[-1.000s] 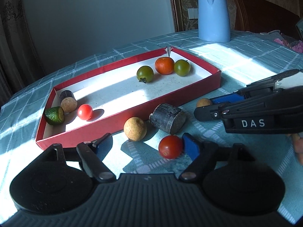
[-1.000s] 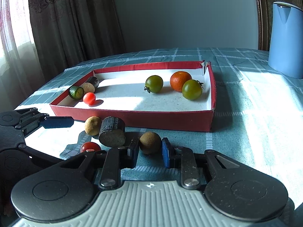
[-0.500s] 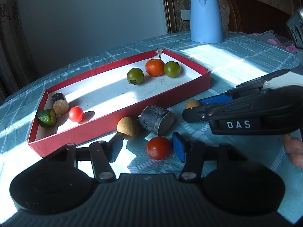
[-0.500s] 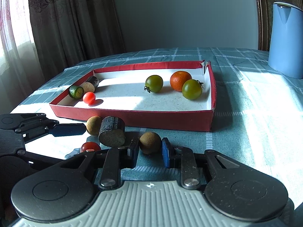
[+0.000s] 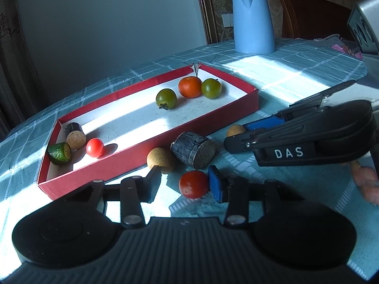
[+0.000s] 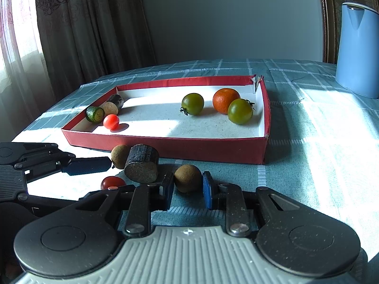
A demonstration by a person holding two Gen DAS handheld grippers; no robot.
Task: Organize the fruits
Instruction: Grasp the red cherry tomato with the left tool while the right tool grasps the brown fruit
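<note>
A red cherry tomato (image 5: 193,184) lies on the cloth between my left gripper's (image 5: 184,185) open fingers, against the right blue pad (image 5: 216,187). A brown longan (image 6: 187,178) sits between my right gripper's (image 6: 187,189) open fingers, with small gaps either side. A dark cylinder piece (image 5: 193,149) and a second longan (image 5: 160,160) lie beside them, in front of the red box (image 5: 146,148). In the box are two green tomatoes (image 5: 166,98), an orange (image 5: 190,86), a cherry tomato (image 5: 95,147), a cucumber piece (image 5: 59,153) and a dark piece (image 5: 75,135).
A blue kettle (image 5: 253,21) stands at the back on the checked tablecloth. A dark wooden chair (image 5: 310,16) is behind the table. Curtains (image 6: 71,30) hang at the left. The right gripper's body (image 5: 308,135) lies across the left wrist view's right side.
My left gripper has narrowed around the red cherry tomato and edged forward toward the box. The right gripper and its longan have not moved.
</note>
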